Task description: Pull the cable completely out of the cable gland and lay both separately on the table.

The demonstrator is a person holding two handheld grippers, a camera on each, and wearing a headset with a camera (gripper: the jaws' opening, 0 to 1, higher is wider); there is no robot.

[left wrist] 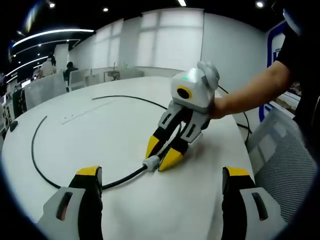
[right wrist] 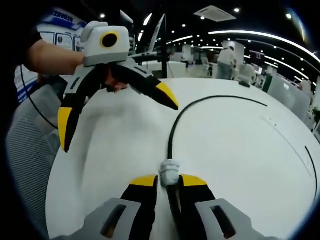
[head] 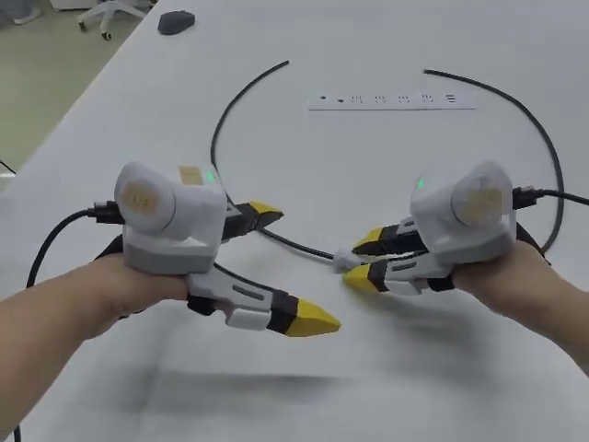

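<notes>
The right gripper [head: 361, 260] has its fingers closed on the thin black cable [head: 219, 120] just behind the small white cable gland [head: 344, 261]; the left gripper [head: 304, 268] hovers, fingers wide open.

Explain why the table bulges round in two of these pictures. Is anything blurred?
Gripper views: fisheye lenses bend the white table and ceiling lights into arcs. Head view: straight lines, even light, soft shadows under the left gripper and right gripper; the cable gland looks slightly soft.
</notes>
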